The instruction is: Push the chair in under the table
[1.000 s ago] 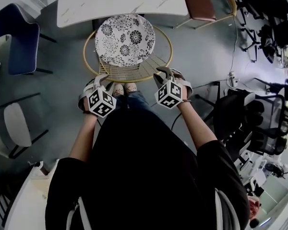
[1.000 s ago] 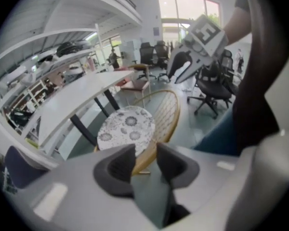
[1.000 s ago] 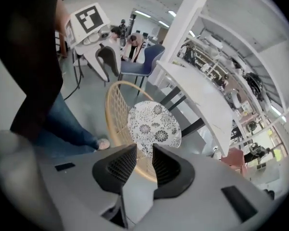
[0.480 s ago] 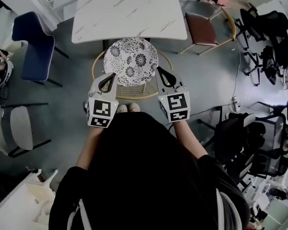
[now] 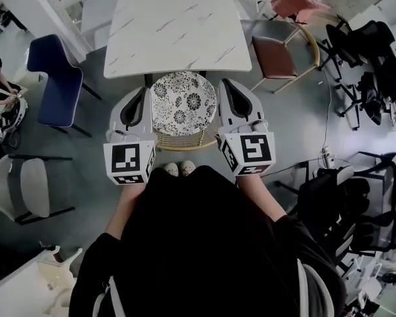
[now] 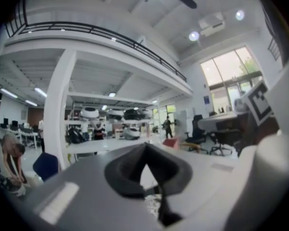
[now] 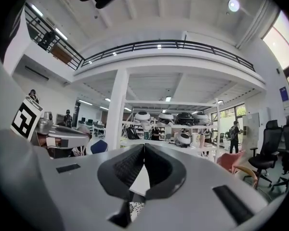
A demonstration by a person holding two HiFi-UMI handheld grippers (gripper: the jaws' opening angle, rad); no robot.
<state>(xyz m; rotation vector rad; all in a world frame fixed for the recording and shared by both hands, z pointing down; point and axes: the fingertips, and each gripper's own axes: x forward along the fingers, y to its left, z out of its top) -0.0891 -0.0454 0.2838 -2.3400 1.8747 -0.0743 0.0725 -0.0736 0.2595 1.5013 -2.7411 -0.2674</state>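
A blue chair [image 5: 53, 78] stands at the left, with a grey-and-white chair [image 5: 23, 187] nearer on the same side. At the far right is a maroon-seated chair [image 5: 275, 55] with a wooden frame, and a pink chair [image 5: 294, 2] lies beyond it. The right edge is crowded with black office chairs [image 5: 376, 58]. Farther off, a white pillar [image 7: 116, 109] rises under a railed balcony [image 7: 168, 44].
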